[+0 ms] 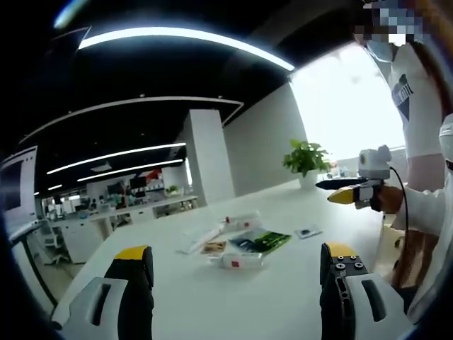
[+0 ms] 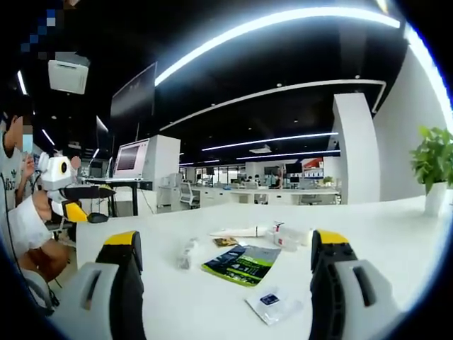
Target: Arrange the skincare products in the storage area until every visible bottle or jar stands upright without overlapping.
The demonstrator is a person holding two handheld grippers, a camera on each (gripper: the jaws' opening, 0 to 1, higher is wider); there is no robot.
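Both tools ride just over the white counter (image 2: 396,234), jaws spread wide and holding nothing: left tool (image 1: 237,265), right tool (image 2: 223,251). Right tool also shows across in the left gripper view, raised, with a person's hand (image 1: 386,200) behind it.

Largest item: green-and-dark flat packet (image 2: 243,263), lying flat mid-counter. Looks thin, floppy; take it by an edge.

Next: white tube (image 1: 200,237), lying on its side beyond the packet. Light, probably slick and squashy; grip near the cap end, gently.

White box with red mark (image 1: 237,261), lying down beside the packet. Stiff, easy to pinch across its narrow sides.

Small sachet (image 2: 271,303), flat, nearest the right tool. Little for jaws to catch.

Nothing stands upright yet. Both hands are level, aimed forward at the cluster, well short of it.
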